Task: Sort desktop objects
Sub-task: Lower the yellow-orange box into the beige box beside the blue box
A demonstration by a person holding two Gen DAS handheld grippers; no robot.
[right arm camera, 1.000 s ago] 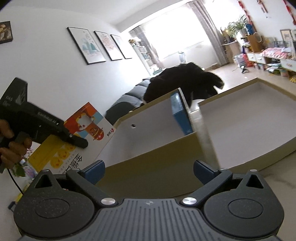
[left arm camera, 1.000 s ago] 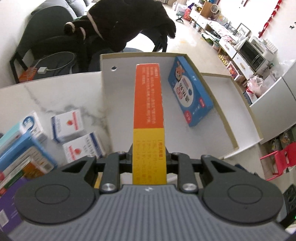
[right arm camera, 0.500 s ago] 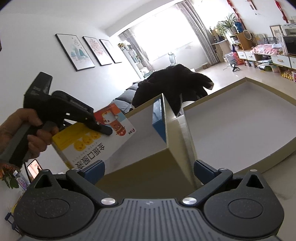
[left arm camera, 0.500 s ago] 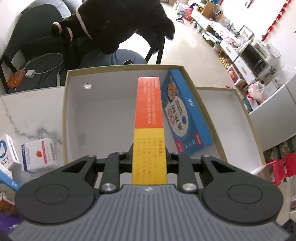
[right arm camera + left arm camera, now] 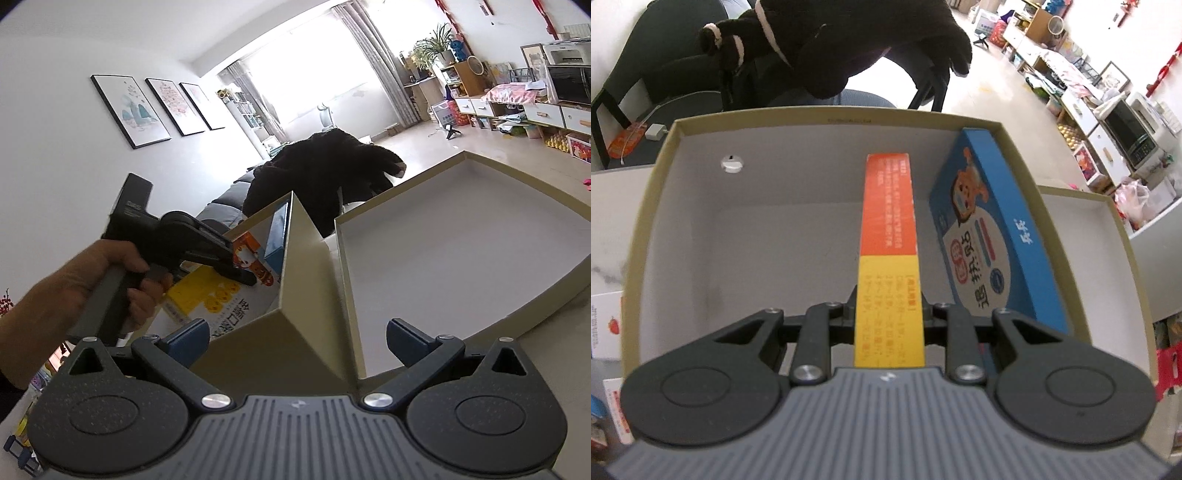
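My left gripper is shut on an orange and yellow box, held on edge inside a deep cardboard box. A blue box leans against that box's right wall. In the right wrist view the left gripper holds the orange and yellow box down inside the deep box, beside the blue box. My right gripper is open and empty, just in front of the deep box's near corner.
A shallow cardboard lid lies to the right of the deep box; its rim also shows in the left wrist view. Small white boxes lie on the marble table at the left. A black plush toy sits on a chair behind.
My left gripper has carried the orange and yellow box forward and down into the deep box, beside the blue box. The right gripper has stayed open and shifted slightly.
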